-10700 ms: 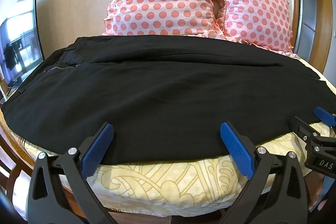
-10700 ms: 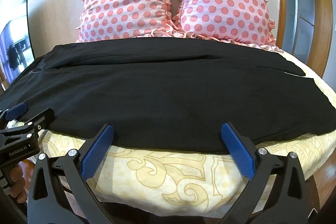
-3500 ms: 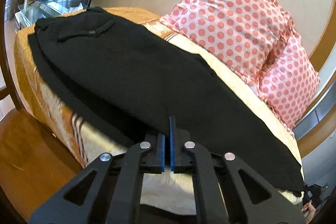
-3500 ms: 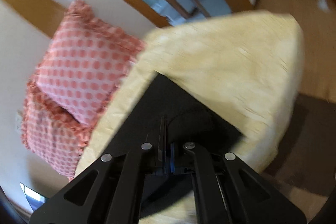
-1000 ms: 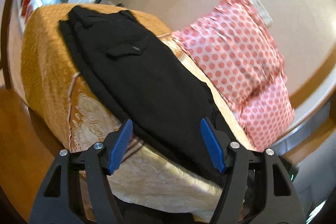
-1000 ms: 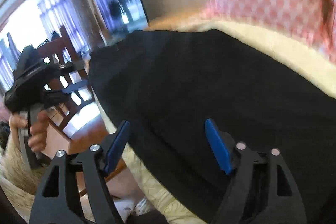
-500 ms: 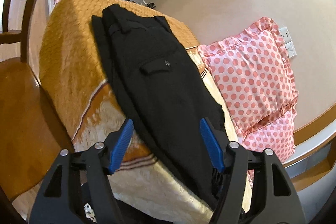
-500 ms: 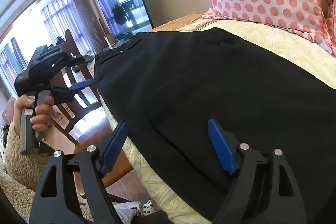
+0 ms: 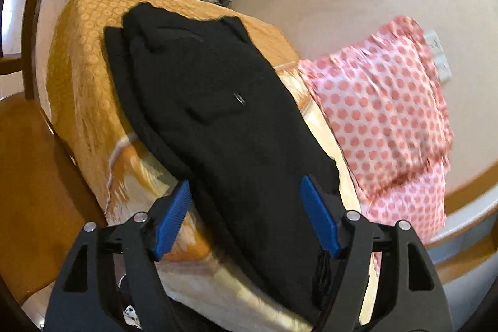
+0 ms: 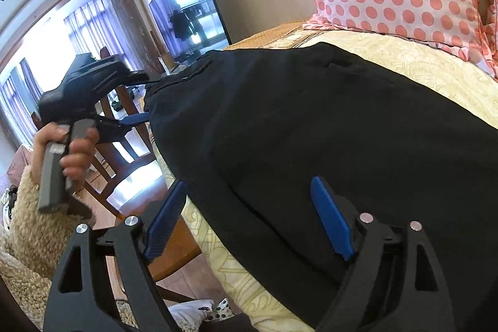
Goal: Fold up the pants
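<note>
The black pants [image 9: 218, 120] lie flat on the bed [image 9: 81, 58], stretched long along its near edge. They look folded, one leg on top of the other (a little button shows on a back pocket). The waist end is at the far end of the bed from the spotted pillows [image 9: 382, 114].

The left gripper [image 9: 246, 220] is wide open. Its two blue fingers [image 9: 172, 218] sit on either side of the pants, close to the bed edge, and they hold nothing.

The right gripper [image 10: 249, 217] is wide open too and holds nothing. One blue finger is over the pants and the other hangs past the bed edge.

From the right camera you can see the left gripper [image 10: 137, 101] near the waist end of the pants, held by a hand [image 10: 68, 151]. A television [image 10: 190, 8] stands by the wall beyond the bed.
</note>
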`<state>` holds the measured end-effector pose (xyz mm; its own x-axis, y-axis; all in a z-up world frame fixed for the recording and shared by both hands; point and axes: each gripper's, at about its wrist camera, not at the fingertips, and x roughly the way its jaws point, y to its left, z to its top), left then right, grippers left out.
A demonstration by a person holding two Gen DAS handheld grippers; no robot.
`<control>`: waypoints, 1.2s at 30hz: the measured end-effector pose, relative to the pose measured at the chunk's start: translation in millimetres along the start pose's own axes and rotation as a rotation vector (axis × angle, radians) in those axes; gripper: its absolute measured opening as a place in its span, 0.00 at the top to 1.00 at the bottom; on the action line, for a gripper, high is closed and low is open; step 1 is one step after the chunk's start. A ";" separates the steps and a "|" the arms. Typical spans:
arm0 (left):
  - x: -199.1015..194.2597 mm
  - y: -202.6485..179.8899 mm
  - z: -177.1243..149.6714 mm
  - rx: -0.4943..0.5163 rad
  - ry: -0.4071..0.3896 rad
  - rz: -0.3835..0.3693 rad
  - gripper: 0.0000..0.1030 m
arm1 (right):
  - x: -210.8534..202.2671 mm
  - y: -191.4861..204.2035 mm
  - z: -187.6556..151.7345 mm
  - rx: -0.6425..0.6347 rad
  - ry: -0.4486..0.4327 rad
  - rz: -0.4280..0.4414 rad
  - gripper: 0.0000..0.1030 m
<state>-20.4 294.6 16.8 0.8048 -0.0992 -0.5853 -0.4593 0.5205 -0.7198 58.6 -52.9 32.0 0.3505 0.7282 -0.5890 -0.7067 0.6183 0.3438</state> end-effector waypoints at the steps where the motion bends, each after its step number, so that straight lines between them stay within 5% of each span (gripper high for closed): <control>1: 2.0 4.0 7.0 -0.020 -0.012 0.009 0.31 | -0.2 0.1 -0.4 -0.001 -0.001 0.000 0.18; 9: 16.6 22.7 56.3 -0.111 -0.079 0.062 0.37 | -5.2 5.5 -6.8 -0.051 -0.008 -0.022 0.18; 11: 19.9 15.9 58.1 -0.073 -0.105 0.127 0.74 | -10.5 4.3 -8.5 -0.042 -0.015 -0.016 0.19; 12: 19.0 11.8 57.6 -0.043 -0.119 0.144 0.77 | -14.2 2.6 -9.4 -0.029 -0.019 -0.008 0.19; 17: 1.5 -62.0 31.1 0.305 -0.245 0.187 0.87 | -58.5 -19.0 -19.7 0.051 -0.100 -0.019 0.19; 21: -5.2 -157.1 -25.3 0.615 -0.250 0.082 0.88 | -113.2 -47.4 -27.3 0.146 -0.224 -0.087 0.19; 24: -2.1 -226.9 -92.1 0.852 -0.191 -0.070 0.88 | -157.2 -70.5 -36.7 0.218 -0.315 -0.188 0.19; 29: 35.9 -285.6 -222.4 1.104 0.149 -0.351 0.87 | -214.1 -107.2 -65.7 0.360 -0.399 -0.362 0.19; 34: 90.8 -262.3 -310.2 1.211 0.484 -0.335 0.88 | -248.4 -132.2 -100.1 0.494 -0.417 -0.458 0.19; 36: 88.7 -260.7 -309.9 1.228 0.447 -0.328 0.88 | -256.1 -137.6 -106.6 0.508 -0.418 -0.480 0.19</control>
<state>54.1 -112.7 36.9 0.5128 -0.5084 -0.6918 0.5503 0.8132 -0.1897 0.5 -355.9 57.5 0.8161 0.3373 -0.4692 -0.0911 0.8769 0.4720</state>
